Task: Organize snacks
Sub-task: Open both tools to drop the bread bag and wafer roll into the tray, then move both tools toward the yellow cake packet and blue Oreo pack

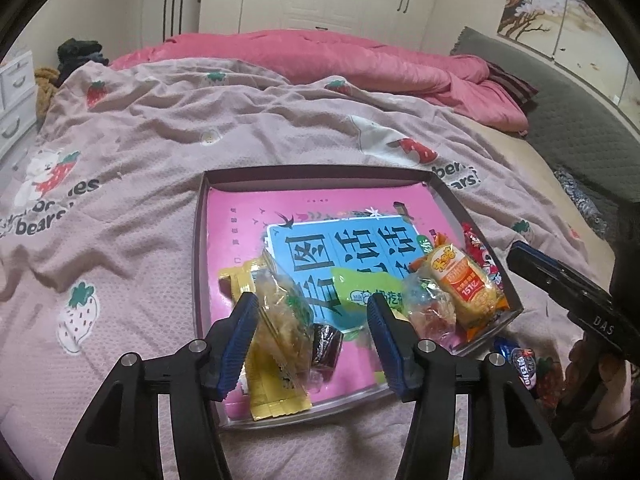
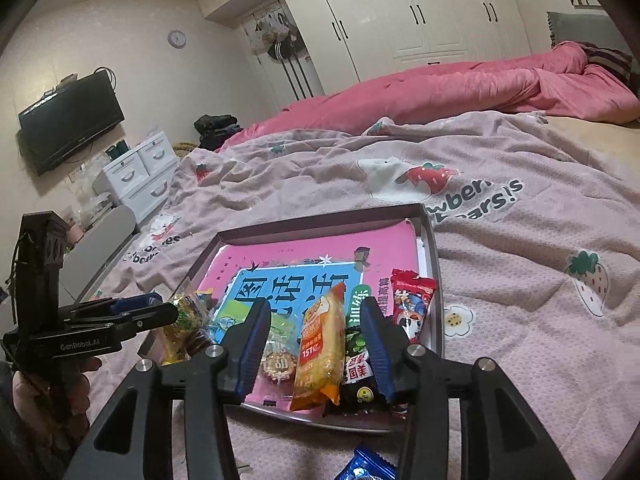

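both claws stood released: the left claw (image 1: 312, 344) around a clear-wrapped yellow pastry packet (image 1: 280, 320), the right claw (image 2: 314, 350) around an orange snack bag (image 2: 320, 344), both inside the shallow dark cardboard tray (image 1: 320, 172). snacks crowding the near rim risked sliding onto the bed.

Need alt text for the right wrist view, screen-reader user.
An open two-finger right gripper hovers over an orange snack packet lying in a shallow tray on a bed with a strawberry-print blanket. Other snack packets lie around it, and the left gripper reaches in from the left.
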Available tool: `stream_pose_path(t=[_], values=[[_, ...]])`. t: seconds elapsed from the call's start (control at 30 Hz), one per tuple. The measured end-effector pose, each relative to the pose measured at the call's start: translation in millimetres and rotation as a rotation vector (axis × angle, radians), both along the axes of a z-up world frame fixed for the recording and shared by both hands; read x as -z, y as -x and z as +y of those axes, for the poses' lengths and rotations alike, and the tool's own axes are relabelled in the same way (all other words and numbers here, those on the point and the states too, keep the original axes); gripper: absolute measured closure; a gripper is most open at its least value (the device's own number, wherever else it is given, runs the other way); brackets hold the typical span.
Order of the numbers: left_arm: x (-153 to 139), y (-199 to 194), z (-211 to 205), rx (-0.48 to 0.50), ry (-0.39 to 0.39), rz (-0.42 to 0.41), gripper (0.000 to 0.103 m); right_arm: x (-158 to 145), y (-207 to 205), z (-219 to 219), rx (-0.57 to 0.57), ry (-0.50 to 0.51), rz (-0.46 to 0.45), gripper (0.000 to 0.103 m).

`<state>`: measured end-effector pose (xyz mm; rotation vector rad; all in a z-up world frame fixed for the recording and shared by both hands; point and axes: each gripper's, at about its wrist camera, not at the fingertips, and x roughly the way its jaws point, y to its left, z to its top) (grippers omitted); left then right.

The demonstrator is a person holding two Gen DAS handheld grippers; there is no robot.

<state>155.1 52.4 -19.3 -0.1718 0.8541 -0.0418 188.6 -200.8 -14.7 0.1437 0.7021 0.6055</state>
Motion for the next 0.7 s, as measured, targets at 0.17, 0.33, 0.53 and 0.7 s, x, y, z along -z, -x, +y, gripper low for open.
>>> stream_pose_path(t=[0.17, 0.33, 0.53, 0.7], values=[[-8.2, 5.3, 3.0, -0.013, 0.0, -0.018, 0.042, -4.7, 6.2, -8.2, 0.015, -0.014, -0.002, 0.057], [-17.1, 11.3, 3.8, -0.017, 0.0, -0.034, 0.041, -10.4, 15.2, -15.5, 0.034, -0.03, -0.007, 0.049], [-27.8, 21.9, 2.0, -0.013, -0.003, -0.053, 0.036, -13.7, 25.6, -20.7, 0.053, -0.03, 0.006, 0.048], [-38.6, 31.8, 0.6, -0.004, -0.005, -0.074, 0.033, -13.1, 32.4, -22.5, 0.067, -0.018, 0.023, 0.046]])
